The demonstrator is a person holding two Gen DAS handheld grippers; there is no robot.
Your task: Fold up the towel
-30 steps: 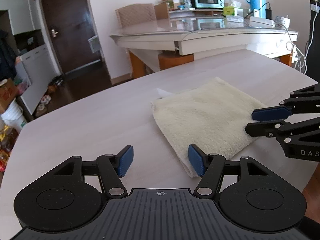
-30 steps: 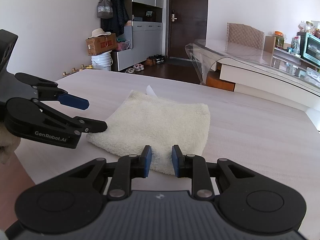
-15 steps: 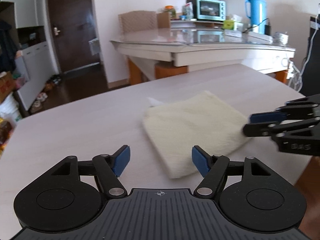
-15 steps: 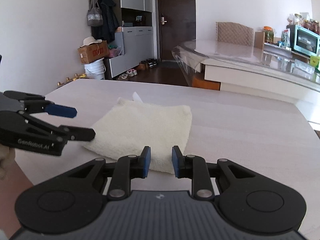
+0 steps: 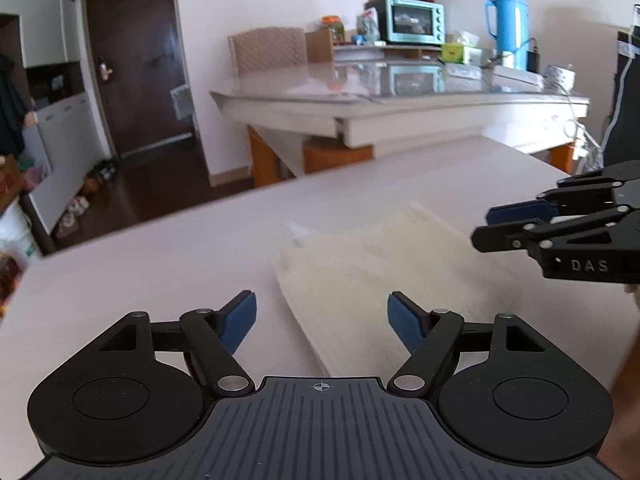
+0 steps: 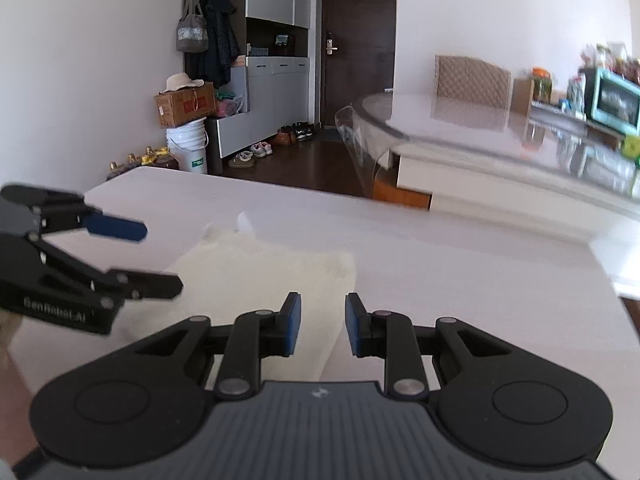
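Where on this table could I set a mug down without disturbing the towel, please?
Bare tabletop lies left of the folded towel, out to the table's edge. More lies right of it, toward the glass-topped table. The near edge is crowded: left claw and right claw both hover there, open.

Left wrist view: low over the near edge of the white table (image 5: pixel 140 264), facing the far dining table (image 5: pixel 400 100) and door. Right wrist view: same low height, angled left toward the door (image 6: pixel 356 40) and cabinets. Shared by the 2 views: cream towel (image 5: pixel 380 272) (image 6: pixel 256 276), close ahead, and the opposite gripper.
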